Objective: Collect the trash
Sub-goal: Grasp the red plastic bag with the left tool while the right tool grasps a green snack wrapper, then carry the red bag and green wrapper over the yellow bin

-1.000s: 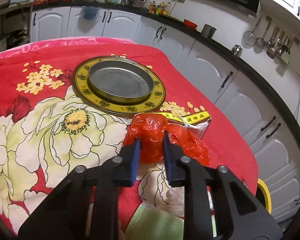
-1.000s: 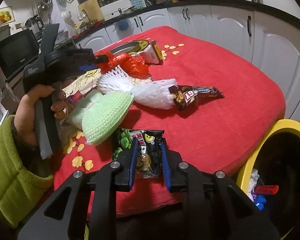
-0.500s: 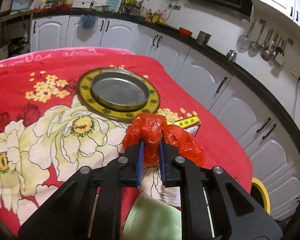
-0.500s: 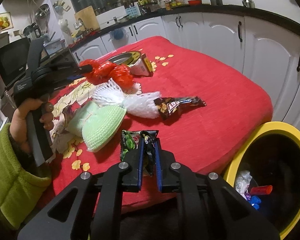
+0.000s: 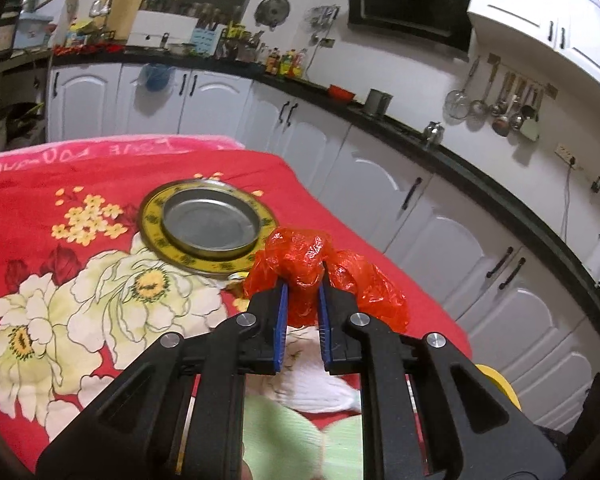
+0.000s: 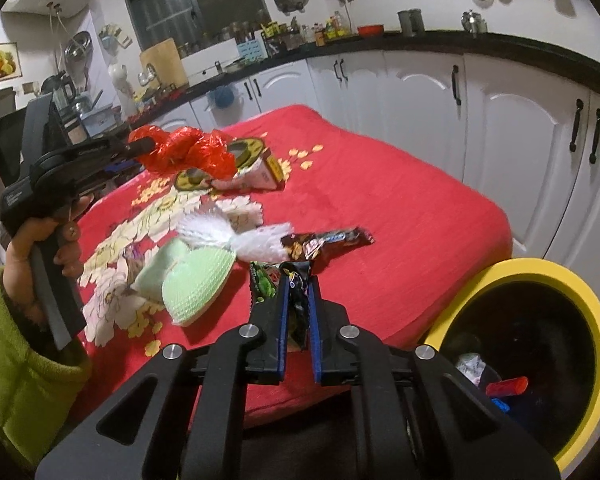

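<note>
Left hand-held gripper (image 5: 302, 294): blue pads pinched narrow on a crumpled red plastic bag (image 5: 320, 272), carried in the air above the table (image 6: 400, 216). Right hand-held gripper (image 6: 298, 300): pads closed tight on a dark snack wrapper (image 6: 290, 284) with a green printed panel, raised near the table's front edge.

Both likely very light, thin and crinkly; soft film prone to slipping or tearing, so best pinched on a bunched fold, deep between the pads, as here.

Further out on the flowered red cloth: white foam fruit netting (image 6: 228, 236), pale green foam netting (image 6: 196, 284), a brown candy wrapper (image 6: 324, 242) touching the white netting, a seasoning packet (image 6: 260, 176) beside a round yellow-rimmed metal tray (image 5: 210, 230).

Below and right of the table: a yellow-rimmed trash bin (image 6: 540, 268), some litter already inside, well within reach for a drop, judging by position.
</note>
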Demonstrator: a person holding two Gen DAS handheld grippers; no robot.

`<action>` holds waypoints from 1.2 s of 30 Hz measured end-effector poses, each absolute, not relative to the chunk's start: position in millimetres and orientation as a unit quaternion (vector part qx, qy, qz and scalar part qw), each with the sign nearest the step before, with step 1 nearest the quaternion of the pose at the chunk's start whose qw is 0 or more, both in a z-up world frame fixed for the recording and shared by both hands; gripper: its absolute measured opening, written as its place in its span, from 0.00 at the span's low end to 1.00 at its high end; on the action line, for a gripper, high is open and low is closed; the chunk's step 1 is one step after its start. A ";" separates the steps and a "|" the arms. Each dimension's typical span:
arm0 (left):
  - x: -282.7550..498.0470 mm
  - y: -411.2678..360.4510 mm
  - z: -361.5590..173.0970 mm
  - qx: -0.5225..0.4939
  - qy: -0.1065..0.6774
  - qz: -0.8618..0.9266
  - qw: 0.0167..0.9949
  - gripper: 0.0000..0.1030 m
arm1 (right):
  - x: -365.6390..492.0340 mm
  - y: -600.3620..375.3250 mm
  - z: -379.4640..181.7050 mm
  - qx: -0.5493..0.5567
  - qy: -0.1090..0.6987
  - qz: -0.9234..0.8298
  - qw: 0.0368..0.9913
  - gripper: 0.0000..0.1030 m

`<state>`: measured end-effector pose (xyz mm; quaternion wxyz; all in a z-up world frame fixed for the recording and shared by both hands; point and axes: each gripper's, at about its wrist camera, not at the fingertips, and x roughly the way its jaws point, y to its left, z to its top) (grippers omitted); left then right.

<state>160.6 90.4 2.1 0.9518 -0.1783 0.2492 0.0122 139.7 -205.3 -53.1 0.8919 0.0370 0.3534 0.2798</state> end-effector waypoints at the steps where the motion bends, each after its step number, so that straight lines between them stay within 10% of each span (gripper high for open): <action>1: 160.2 88.3 4.1 -0.177 0.248 0.009 0.953 0.08 | 139.6 -206.9 -50.8 0.038 0.350 0.278 0.894 0.09; 36: 134.5 -4.6 24.3 -0.100 0.227 -0.106 0.963 0.08 | 134.8 -281.5 -7.4 0.069 0.271 0.185 0.942 0.09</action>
